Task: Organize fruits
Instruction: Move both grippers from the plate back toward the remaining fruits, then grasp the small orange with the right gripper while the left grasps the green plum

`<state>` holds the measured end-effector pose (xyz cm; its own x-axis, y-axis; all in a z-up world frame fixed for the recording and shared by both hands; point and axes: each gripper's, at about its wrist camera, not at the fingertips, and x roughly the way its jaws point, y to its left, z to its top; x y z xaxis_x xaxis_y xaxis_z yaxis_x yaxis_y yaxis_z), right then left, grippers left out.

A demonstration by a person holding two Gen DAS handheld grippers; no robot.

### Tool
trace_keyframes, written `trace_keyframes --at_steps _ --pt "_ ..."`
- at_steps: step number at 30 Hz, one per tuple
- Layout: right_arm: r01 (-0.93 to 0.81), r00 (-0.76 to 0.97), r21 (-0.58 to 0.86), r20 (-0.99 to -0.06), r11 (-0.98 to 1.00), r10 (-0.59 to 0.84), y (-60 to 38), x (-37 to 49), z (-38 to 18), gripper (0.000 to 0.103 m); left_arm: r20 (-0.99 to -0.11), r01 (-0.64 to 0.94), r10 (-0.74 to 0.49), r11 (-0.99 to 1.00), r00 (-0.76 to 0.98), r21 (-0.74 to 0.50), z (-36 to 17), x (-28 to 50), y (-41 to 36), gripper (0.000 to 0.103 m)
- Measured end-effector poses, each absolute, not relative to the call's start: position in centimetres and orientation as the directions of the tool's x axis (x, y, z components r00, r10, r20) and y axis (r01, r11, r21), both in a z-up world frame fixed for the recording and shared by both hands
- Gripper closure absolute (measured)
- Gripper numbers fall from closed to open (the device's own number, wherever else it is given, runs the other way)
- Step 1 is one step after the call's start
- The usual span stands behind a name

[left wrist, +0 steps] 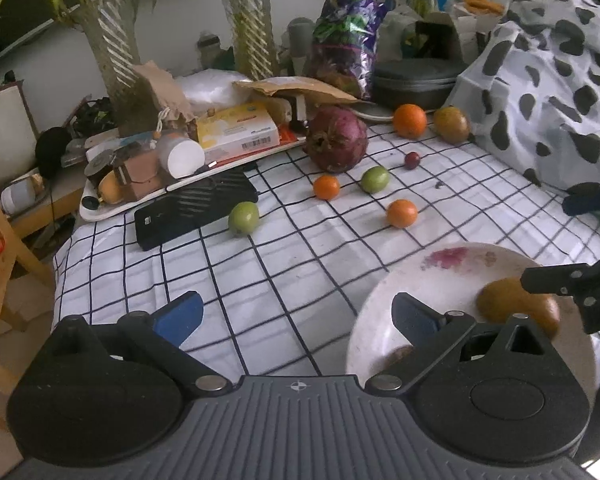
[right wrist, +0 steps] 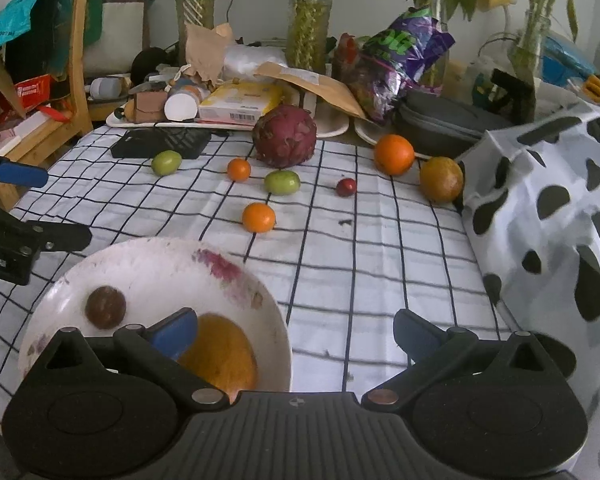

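A white bowl sits near the front of the checked cloth and holds a brownish-orange fruit and a small dark brown fruit. Farther back lie a dragon fruit, a large orange, a brownish fruit, two small oranges, two green fruits and a small red fruit. My right gripper is open over the bowl's right rim, empty. My left gripper is open just left of the bowl, also empty.
A tray of boxes and clutter, a black device, a grey case, a purple bag and plant vases line the back. A spotted cloth rises on the right. A wooden chair stands at the left.
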<state>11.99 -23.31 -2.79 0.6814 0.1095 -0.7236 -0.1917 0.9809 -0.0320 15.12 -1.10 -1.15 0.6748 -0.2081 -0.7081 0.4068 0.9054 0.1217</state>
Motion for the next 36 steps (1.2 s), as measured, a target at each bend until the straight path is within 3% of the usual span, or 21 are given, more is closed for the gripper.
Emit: trace_keyframes --at_steps 14,23,31,32,33,34,36 --pt "-0.267 0.664 0.008 -0.723 0.964 0.190 -22.7 17.4 -3.4 0.002 -0.628 0.313 -0.229 0.949 0.744 0.025 -1.0 20.2 0.7 0.001" --pt "-0.326 0.605 0.051 -0.756 0.944 0.250 -22.0 21.7 -4.7 0.039 -0.683 0.351 -0.222 0.935 0.696 0.055 -2.3 23.9 0.8 0.001" --pt "-0.368 0.566 0.059 -0.778 0.928 0.274 -20.8 24.5 -5.6 0.057 -0.698 0.393 -0.253 0.918 0.670 0.045 -3.5 25.6 0.5 0.002" --pt "-0.370 0.562 0.058 -0.781 0.927 0.273 -20.7 24.8 -5.8 0.058 -0.699 0.397 -0.254 0.917 0.668 0.047 -3.6 25.8 0.5 0.004" --pt "-0.372 0.560 0.056 -0.782 0.926 0.272 -20.5 25.0 -5.8 0.059 -0.700 0.400 -0.255 0.915 0.667 0.048 -3.8 26.0 0.5 0.015" --pt "-0.374 0.558 0.053 -0.784 0.926 0.270 -20.4 25.2 -5.9 0.059 -0.705 0.406 -0.260 0.913 0.660 0.043 -3.9 26.2 0.5 0.019" --pt "-0.376 0.553 0.046 -0.791 0.925 0.264 -20.3 25.6 -6.2 0.059 -0.711 0.407 -0.265 0.913 0.651 0.032 -4.2 26.5 0.6 0.019"
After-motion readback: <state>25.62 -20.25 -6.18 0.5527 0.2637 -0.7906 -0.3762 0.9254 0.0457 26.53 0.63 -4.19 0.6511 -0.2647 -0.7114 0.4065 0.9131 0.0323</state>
